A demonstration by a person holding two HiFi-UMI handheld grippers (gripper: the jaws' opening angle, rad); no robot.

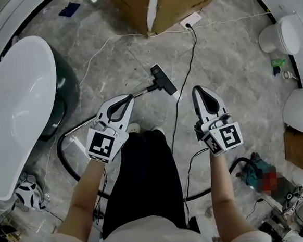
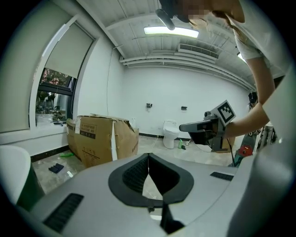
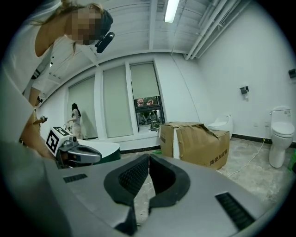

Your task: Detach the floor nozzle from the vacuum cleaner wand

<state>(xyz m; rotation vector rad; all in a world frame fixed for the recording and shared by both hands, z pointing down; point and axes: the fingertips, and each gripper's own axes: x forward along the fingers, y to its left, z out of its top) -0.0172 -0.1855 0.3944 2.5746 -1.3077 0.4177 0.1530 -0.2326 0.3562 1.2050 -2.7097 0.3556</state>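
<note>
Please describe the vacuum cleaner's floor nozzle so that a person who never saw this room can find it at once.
Start at the big cardboard box at the top of the head view. On the grey floor below it lies the floor nozzle, a flat black block on the end of a thin metal wand. The black cable beside it is only a thin line.

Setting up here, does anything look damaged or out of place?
The big brown cardboard box has a crumpled, sagging top; a thin black cable trails loose across the grey floor beside the black floor nozzle.
</note>
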